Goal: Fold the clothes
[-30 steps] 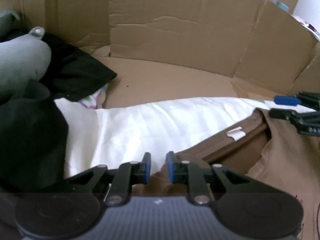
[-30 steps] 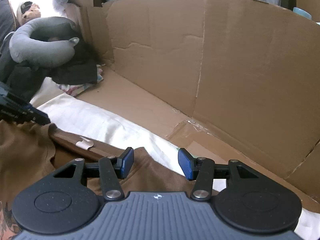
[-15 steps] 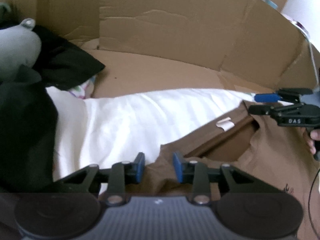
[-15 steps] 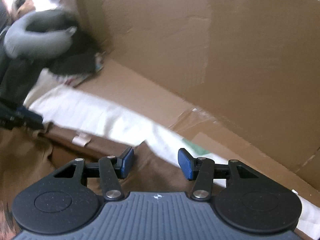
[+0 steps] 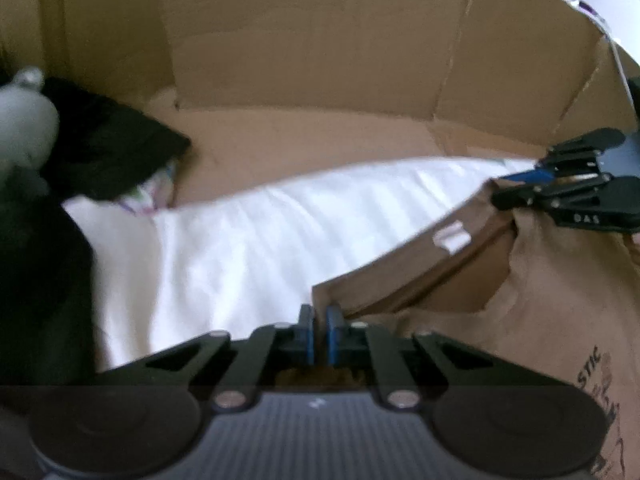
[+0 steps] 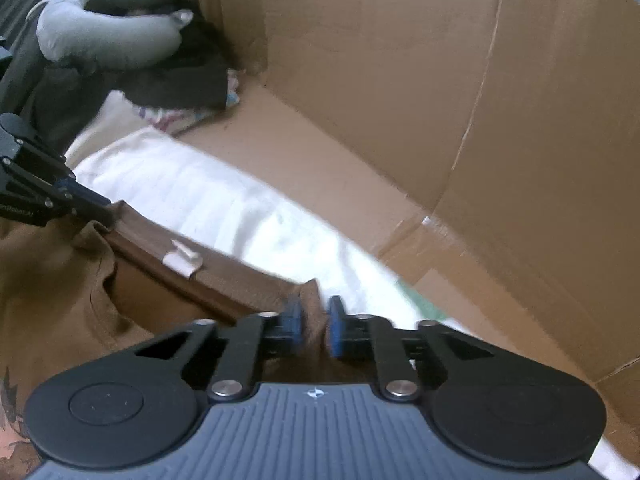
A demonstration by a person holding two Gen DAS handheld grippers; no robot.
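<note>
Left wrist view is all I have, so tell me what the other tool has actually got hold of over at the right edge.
Observer: The right tool is shut on a fold of the brown T-shirt at its shoulder; its jaws have just closed.
Operator: What's behind the dark clothes on my left?
Observer: A grey neck pillow curls on top of them, in the corner of the cardboard box.
Operator: Anything past that shoulder on the far side?
Observer: The white sheet runs on beyond it, with a small green patch at its edge.
</note>
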